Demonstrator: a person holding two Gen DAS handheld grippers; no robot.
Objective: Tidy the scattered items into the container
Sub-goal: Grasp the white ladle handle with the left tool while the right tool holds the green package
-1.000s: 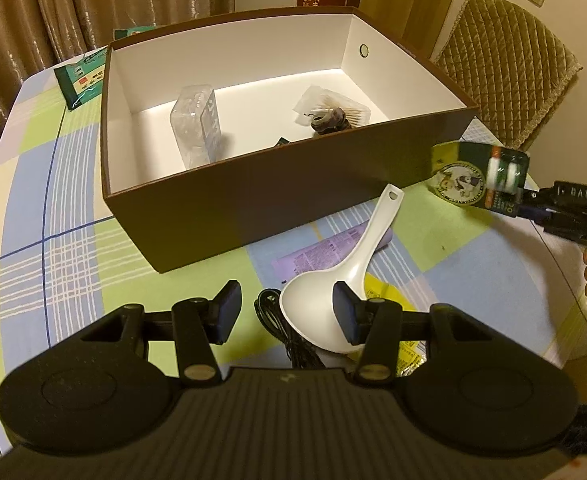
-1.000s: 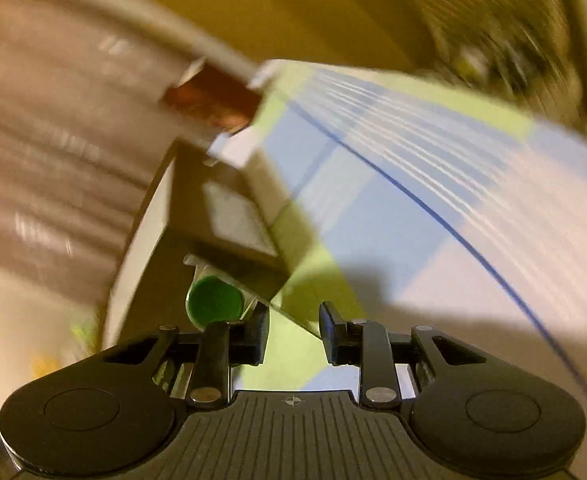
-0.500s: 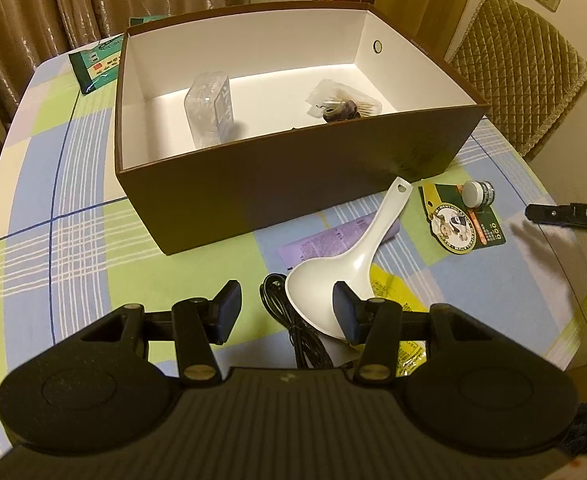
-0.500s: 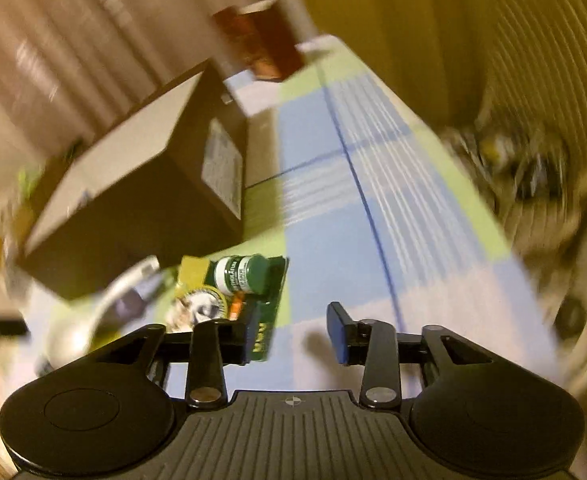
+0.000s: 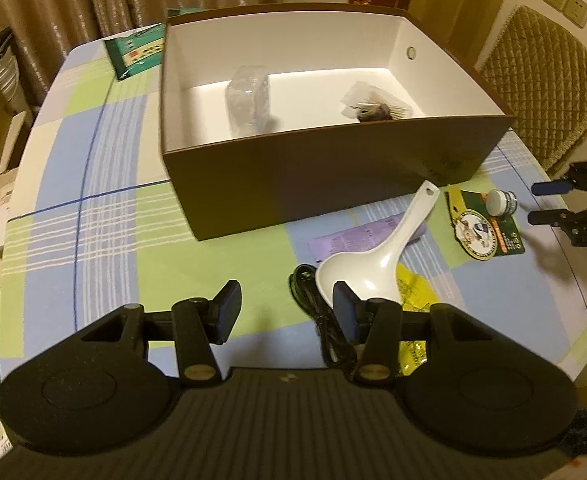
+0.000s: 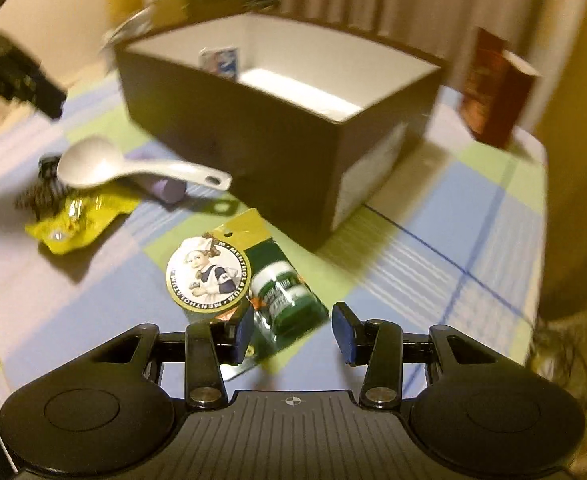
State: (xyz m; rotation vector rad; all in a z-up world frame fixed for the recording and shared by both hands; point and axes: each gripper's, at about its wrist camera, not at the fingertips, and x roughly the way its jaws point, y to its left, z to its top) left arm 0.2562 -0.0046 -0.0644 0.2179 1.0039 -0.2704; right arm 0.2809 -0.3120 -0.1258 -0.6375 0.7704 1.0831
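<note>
The checked surface [image 5: 93, 208] carries the open brown container [image 5: 333, 184], which holds a clear plastic pack [image 5: 249, 100] and a small bag [image 5: 373, 106]. Before it lie the white spoon [image 5: 377, 252], purple packet [image 5: 345, 240], yellow wrapper [image 6: 77, 216], black cable [image 5: 313, 304] and green ointment card [image 6: 245, 276]. The left claw [image 5: 285, 312] hangs released above the cable and spoon; the right claw [image 6: 291, 332], jaws just opening, is released with the card lying below, ungripped.

Left gripper [image 5: 285, 312], right gripper [image 6: 291, 332]: matte black bodies, ribbed centre plate, two round side housings, brass-coloured pivot screws, dark blue pads on fingers [image 6: 242, 332].
</note>
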